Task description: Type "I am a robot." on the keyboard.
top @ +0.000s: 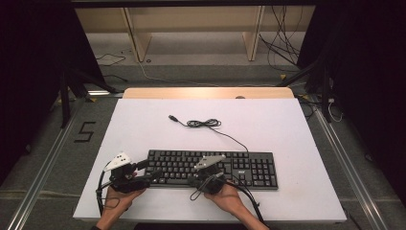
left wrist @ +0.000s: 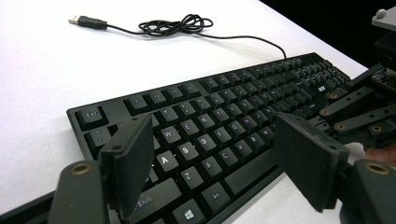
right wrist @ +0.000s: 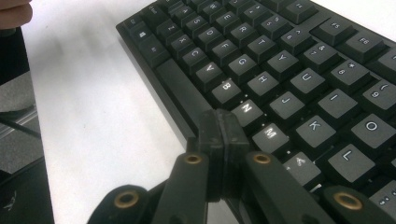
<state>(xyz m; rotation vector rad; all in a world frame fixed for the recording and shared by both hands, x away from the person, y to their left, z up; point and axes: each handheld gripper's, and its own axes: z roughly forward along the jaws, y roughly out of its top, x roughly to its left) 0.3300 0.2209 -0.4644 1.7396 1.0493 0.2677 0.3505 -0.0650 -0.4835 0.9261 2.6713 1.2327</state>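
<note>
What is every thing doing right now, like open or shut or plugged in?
Left gripper: open, fingers spread over the keyboard's left keys.
Right gripper: shut, fingers pressed together with nothing between, tips at the space bar.
Keyboard: flat on the table.
Cable: partly coiled, plug lying loose, unplugged.
</note>
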